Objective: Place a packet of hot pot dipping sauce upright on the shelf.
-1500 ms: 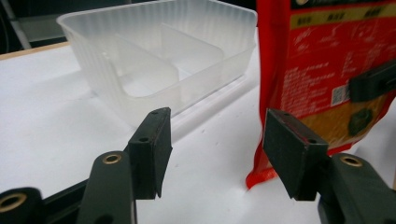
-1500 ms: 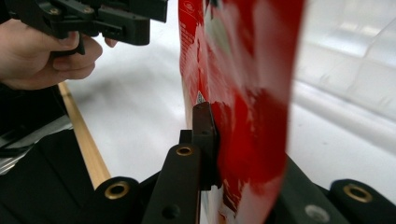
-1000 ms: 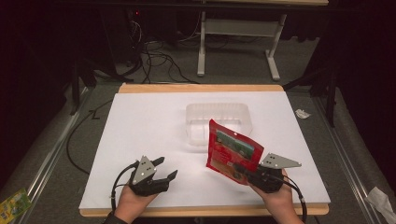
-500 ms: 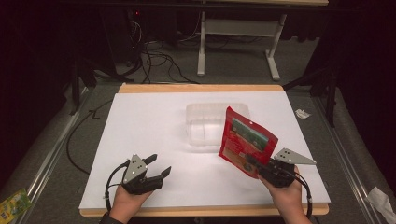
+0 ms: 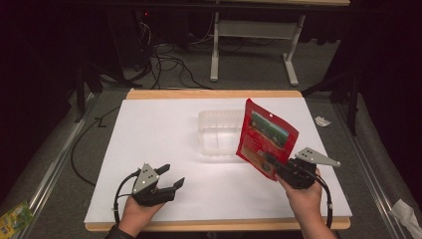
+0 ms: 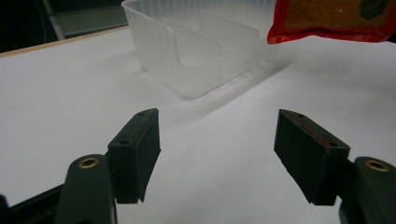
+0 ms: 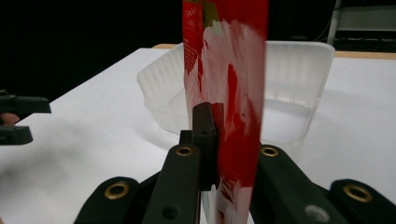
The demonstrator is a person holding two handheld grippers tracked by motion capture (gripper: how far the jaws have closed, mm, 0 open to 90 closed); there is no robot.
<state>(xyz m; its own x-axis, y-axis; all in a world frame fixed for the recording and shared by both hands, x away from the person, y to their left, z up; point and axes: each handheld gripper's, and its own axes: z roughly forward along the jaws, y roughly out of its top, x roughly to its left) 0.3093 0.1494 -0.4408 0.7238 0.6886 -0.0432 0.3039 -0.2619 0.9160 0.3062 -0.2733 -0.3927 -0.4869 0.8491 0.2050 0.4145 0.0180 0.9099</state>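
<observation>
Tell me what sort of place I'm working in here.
Probably a lab or recording workspace, not a home: a white tabletop on a wooden board, loose cables on grey carpet, a bare metal desk frame behind, dark surroundings. A clear plastic container sits mid-table.

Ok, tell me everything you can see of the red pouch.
The red pouch is a flat, glossy packet, seemingly plastic film, with a green picture panel and small print on its face and a sealed rim. It stands upright and slightly tilted in the air, clear of the white table, beside and partly in front of the clear plastic tub. The right gripper pinches its lower edge between shut jaws; nothing else touches it.
</observation>
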